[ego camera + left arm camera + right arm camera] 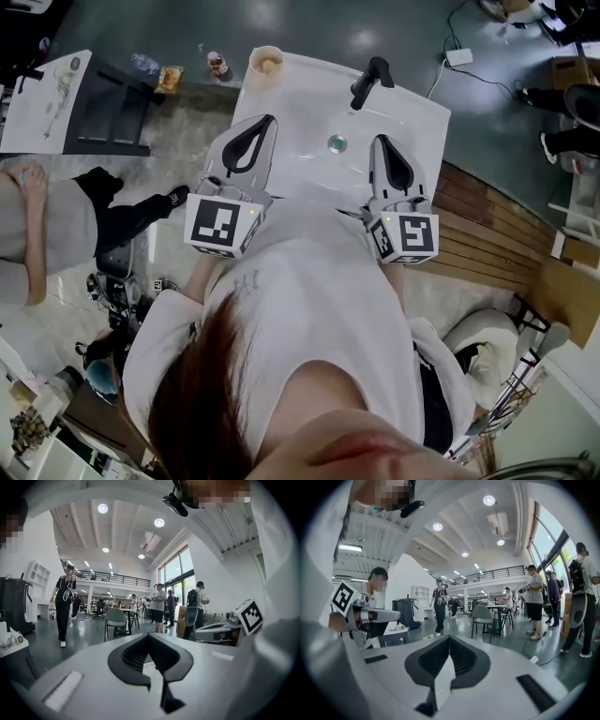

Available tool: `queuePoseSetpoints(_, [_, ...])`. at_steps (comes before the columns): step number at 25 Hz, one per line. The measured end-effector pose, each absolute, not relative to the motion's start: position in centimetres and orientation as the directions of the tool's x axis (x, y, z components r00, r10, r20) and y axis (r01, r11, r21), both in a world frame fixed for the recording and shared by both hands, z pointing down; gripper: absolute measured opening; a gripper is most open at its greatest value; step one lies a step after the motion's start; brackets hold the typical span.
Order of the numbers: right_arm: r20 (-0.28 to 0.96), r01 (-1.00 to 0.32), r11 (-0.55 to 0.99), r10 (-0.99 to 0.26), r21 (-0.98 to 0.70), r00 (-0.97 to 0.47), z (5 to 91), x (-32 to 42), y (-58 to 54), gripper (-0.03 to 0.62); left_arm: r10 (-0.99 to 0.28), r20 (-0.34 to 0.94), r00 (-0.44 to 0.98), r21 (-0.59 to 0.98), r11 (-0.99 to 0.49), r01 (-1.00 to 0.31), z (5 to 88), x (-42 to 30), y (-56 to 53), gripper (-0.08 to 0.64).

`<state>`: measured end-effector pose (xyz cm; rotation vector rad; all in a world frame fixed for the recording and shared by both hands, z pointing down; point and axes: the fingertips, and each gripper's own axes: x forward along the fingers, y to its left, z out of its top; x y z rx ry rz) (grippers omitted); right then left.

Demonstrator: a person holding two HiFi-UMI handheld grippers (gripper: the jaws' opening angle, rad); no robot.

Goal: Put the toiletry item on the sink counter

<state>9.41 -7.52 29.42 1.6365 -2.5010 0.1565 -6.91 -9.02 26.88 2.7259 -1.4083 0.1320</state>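
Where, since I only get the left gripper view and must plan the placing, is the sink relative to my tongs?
Observer: In the head view the white sink lies right below both grippers. The left gripper hangs over the left part of its basin.
Operator: Is the right one carrying anything?
Observer: No. In the right gripper view, the tongs of the right gripper are shut with nothing between them.
Operator: Anything on the counter already?
Observer: A tan cup stands on the sink's far left corner, left of the black faucet.
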Motion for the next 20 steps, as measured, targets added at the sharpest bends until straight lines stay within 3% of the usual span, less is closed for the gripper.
queuePoseSetpoints(20, [0.208,-0.93,0.367,-0.908,-0.023,-0.363,30.1,9.5,-8.8,0.011,-0.779,0.129,0.613,0.039,-0.614,-0.789,27.5,-6.3,-11.1,0.008])
